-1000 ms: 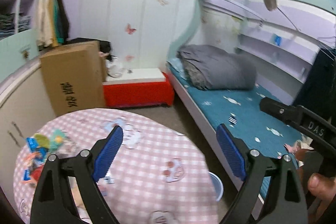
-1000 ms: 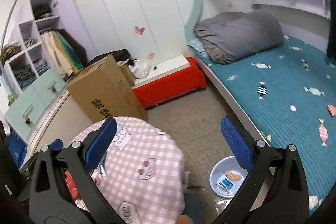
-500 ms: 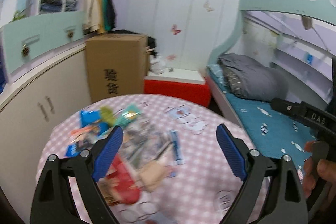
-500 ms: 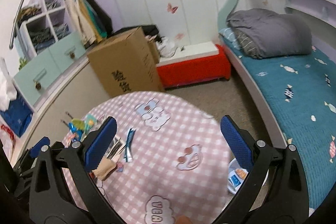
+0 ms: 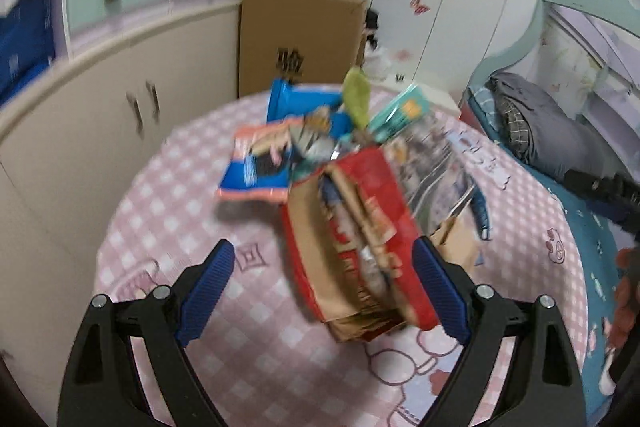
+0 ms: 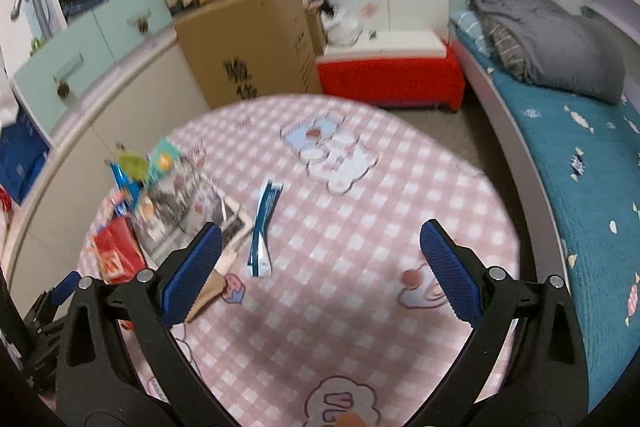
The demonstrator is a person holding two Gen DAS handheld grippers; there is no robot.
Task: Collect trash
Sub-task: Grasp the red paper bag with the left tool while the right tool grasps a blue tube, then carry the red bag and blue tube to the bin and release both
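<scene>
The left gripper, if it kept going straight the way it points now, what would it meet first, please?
Most likely the red and brown snack packet, lying on the pink checked tablecloth. The left gripper is open, and the packet sits just ahead, nearer its right finger; depth is blurred, so this is a judgement.

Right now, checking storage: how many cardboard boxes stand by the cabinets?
1: the cardboard box stands on the floor beyond the round table, beside the cabinets. Others may be hidden.

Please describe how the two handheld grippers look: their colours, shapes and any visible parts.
The left gripper and right gripper look alike: black plastic V-shaped frames with triangular cut-outs and silver pivot bolts. Their fingers carry blue ribbed pads. No cables or sleeves are visible.
</scene>
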